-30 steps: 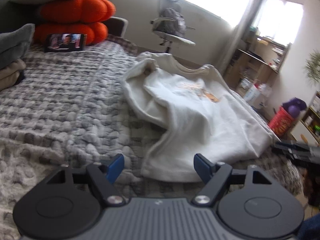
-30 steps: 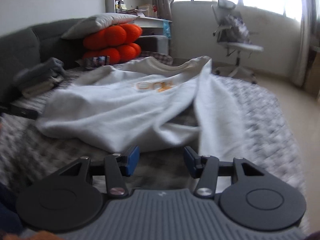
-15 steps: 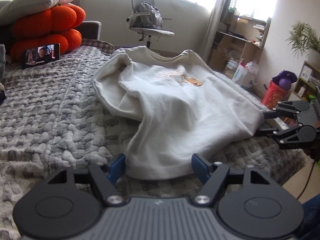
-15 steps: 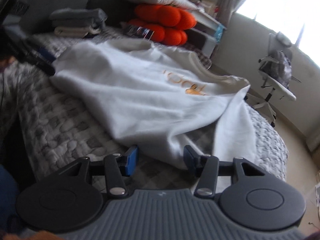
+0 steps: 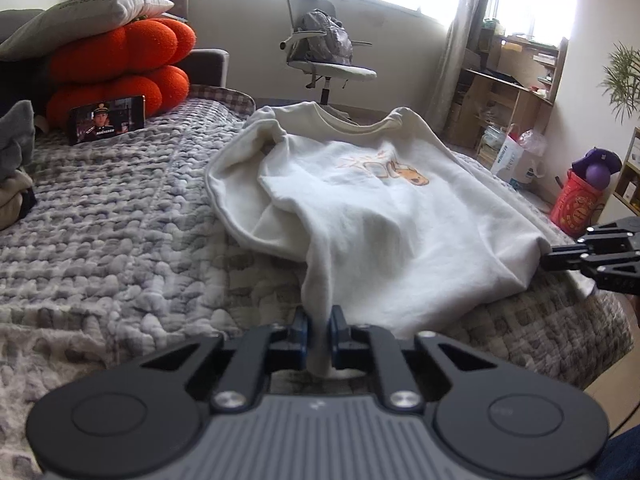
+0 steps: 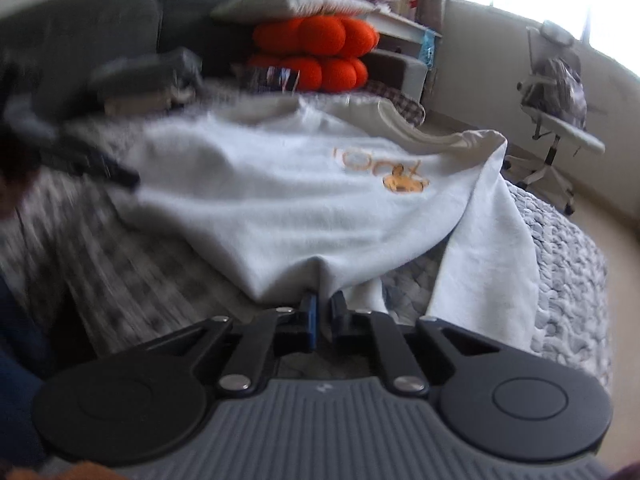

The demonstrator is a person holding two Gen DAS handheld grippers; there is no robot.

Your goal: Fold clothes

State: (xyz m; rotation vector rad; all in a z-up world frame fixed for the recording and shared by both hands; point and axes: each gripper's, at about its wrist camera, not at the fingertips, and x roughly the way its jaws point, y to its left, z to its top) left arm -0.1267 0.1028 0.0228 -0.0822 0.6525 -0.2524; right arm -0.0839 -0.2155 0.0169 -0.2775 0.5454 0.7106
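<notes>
A cream sweatshirt [image 5: 384, 216] with an orange print on the chest is lying spread over a grey knitted blanket [image 5: 112, 240] that is covering the bed, collar toward the far side, hem toward the near edge. One sleeve is sitting bunched on the left of the garment in the left wrist view.

The left gripper [image 5: 319, 330] is pinching the near hem of the sweatshirt; a fold of cloth is passing between its blue pads, which are pressed close on the fabric.

The right gripper [image 6: 323, 314] is likewise clamping a bunch of the hem, its pads drawn together on the cloth. In the left wrist view it is showing at the right edge [image 5: 592, 254], touching the garment's right corner. The right wrist view is blurred on its left side.

Orange cushions [image 5: 120, 64] under a pale pillow [image 5: 80, 16] are sitting at the far left. An office chair [image 5: 328, 52] is standing beyond the bed, near the window.
</notes>
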